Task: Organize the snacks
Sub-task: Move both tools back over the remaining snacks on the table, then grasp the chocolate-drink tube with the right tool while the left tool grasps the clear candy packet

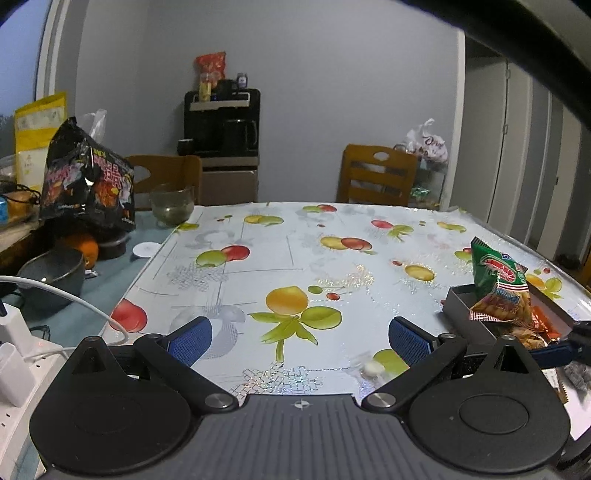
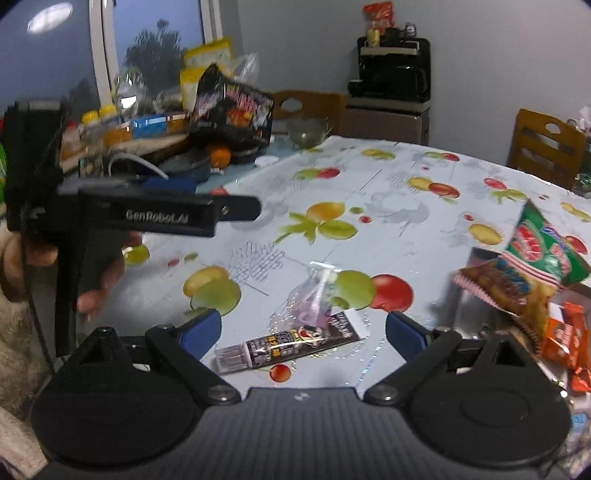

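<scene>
Lying loose, two snacks (image 2: 291,345), two bags in box (image 1: 458,297), both grippers' fingers (image 1: 190,338) spread, empty.

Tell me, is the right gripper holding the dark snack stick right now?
No, the right gripper is open, and the dark snack stick lies on the table between its fingers.

You face a plain grey wall (image 1: 314,92) beyond the worktop's far edge. Two wooden chairs stand there, one (image 1: 376,177) near the far right corner, the other (image 1: 166,177) towards the far left. Between them, against the wall, sits a black coffee machine (image 1: 221,125) on a grey cabinet (image 1: 229,181). A window (image 2: 155,55) past the left edge shows dusk sky and a tree. White doors (image 1: 517,147) line the right side. A ceiling light's reflection (image 2: 50,16) glows in the pane.
</scene>
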Motion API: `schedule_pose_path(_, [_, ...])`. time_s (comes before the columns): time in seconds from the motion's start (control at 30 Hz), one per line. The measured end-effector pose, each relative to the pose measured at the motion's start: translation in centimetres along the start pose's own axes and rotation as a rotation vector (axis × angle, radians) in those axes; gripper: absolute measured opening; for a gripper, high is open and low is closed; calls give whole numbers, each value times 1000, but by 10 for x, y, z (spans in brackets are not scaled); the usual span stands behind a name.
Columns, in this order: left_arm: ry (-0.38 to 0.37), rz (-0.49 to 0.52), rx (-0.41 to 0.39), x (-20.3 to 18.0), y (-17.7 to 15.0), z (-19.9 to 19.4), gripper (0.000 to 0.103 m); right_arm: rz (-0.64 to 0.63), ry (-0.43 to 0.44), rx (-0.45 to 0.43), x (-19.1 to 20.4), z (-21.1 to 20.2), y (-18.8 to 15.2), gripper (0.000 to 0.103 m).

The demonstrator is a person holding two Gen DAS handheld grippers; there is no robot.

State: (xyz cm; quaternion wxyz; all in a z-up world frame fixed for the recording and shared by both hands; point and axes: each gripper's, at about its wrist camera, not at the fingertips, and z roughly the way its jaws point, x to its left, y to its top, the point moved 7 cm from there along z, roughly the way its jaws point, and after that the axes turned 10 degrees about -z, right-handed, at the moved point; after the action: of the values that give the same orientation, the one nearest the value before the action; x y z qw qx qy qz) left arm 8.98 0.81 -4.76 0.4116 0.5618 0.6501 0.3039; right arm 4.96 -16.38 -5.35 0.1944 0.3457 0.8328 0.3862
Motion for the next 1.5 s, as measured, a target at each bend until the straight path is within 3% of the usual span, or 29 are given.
schedule_pose_path(0.33, [-18,-4,23,0,-6,5,103,-131,-93,71,29,54,3,97])
schedule_pose_path(0.6, [-26,-7,41,0,-9,12,103,-187,-161,114,23,64,-11,97])
schedule_pose_path(1.03, [-37,-9,57,-5,-12,19,103,-58,-152,210,-8,50,-35,95])
schedule_pose_path(1.13, [-37,-7,61,-7,-13,20,103,-41,-133,225,-10,50,-37,87])
schedule_pose_path(1.3, [-36,-4,64,-9,-14,20,103,-54,-127,212,-11,47,-36,55])
schedule_pose_path(1.5, [-40,-6,77,-12,-15,24,103,-12,-122,208,-22,44,-39,35])
